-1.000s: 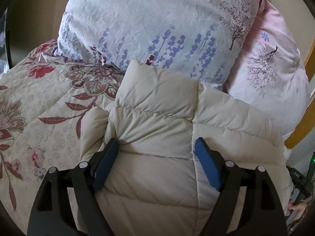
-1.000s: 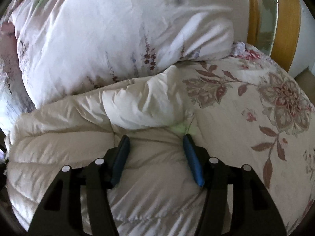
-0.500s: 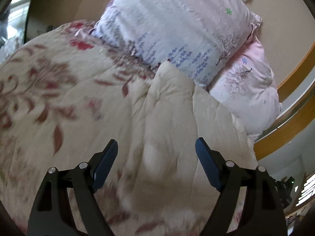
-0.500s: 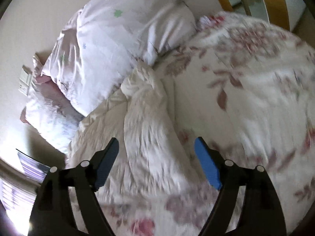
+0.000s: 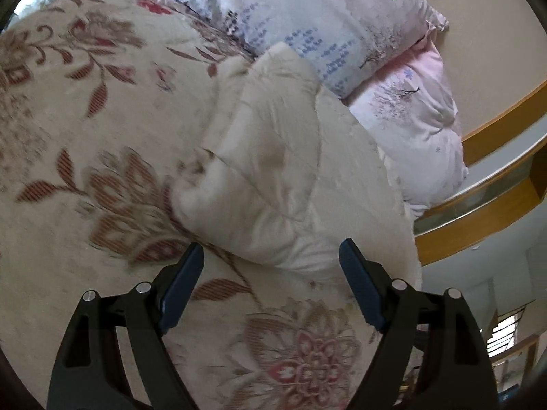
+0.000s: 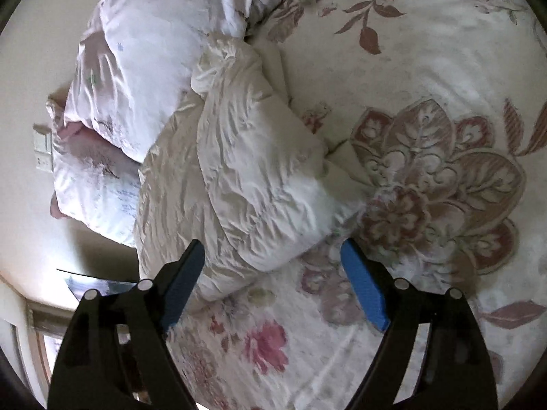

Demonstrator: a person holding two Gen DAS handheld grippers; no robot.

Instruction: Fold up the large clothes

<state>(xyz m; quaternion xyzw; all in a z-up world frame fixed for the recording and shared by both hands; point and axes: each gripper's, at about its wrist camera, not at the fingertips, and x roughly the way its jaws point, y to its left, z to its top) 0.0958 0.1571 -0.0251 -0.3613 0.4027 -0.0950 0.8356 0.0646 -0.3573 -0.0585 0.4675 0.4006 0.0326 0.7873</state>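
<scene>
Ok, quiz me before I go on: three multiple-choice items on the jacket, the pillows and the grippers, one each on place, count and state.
1. Where does the cream puffer jacket lie?
A. on the floral bedspread, beside the pillows
B. on the floor
C. on a chair

2. How many pillows show?
A. none
B. two
C. five

3. How are the left gripper and right gripper?
A. both clamped on the jacket
B. one holds a pillow
C. both open, holding nothing

A: the folded jacket rests on the bedspread. B: a white one and a pink one. C: nothing sits between either gripper's pads.
</scene>
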